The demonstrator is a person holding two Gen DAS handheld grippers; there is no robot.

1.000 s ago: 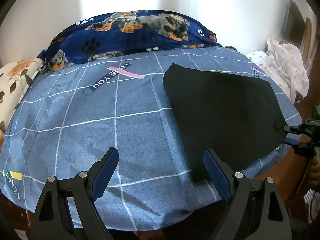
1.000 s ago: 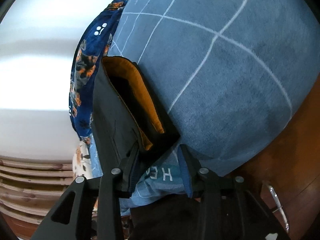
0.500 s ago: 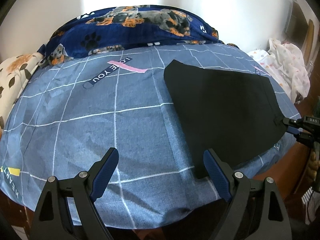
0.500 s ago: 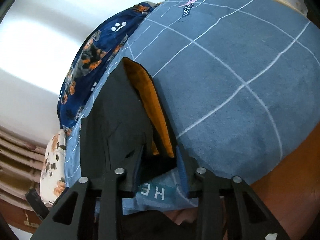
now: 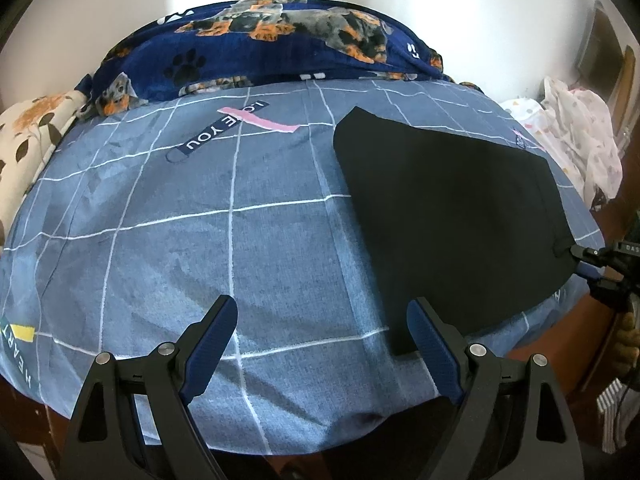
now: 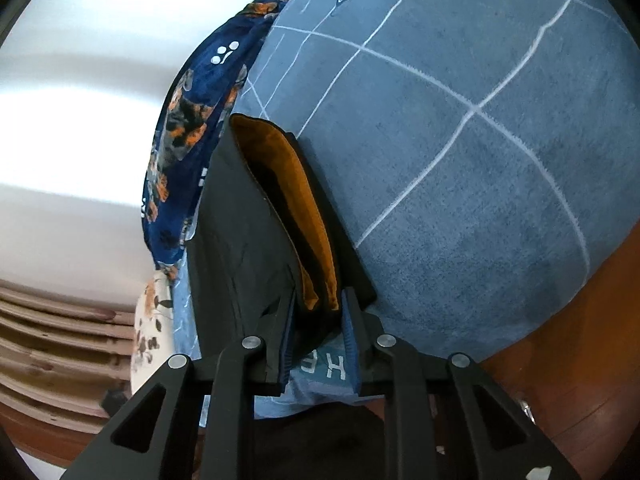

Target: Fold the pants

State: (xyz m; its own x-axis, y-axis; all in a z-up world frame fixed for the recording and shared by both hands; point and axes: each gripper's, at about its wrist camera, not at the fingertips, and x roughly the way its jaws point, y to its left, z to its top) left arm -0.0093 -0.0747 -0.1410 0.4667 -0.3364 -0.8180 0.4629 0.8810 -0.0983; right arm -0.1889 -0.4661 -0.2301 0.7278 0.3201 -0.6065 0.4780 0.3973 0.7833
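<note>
Two tools are at work, one in each hand. The left tool [image 5: 322,344] hangs above the near edge of the bed with its jaws spread wide and nothing between them; its right finger [image 5: 430,344] sits just in front of the near corner of the pants without clearly touching it. The right tool [image 6: 318,320] is at the far right side of the bed, and its jaws are closing on the corner of the pants; black cloth and a strip of its orange lining [image 6: 304,216] lie between the two fingers. Whether the pads already press the cloth cannot be told for sure, though they look tight against it. From the left wrist view the right tool [image 5: 588,260] shows as a small dark clamp at the right-hand corner of the cloth.

One pair of black pants [image 5: 448,220] lies flat on the right half of the bed, spread smooth, with its near corner close to the bed's edge. One blue sheet [image 5: 200,248] with white grid lines covers the bed. One dark blue blanket [image 5: 280,48] printed with dogs and paw marks is bunched along the far side by the wall. One flowered pillow [image 5: 28,136] sits at the left end, and one heap of pale patterned cloth [image 5: 580,132] lies at the right end.
</note>
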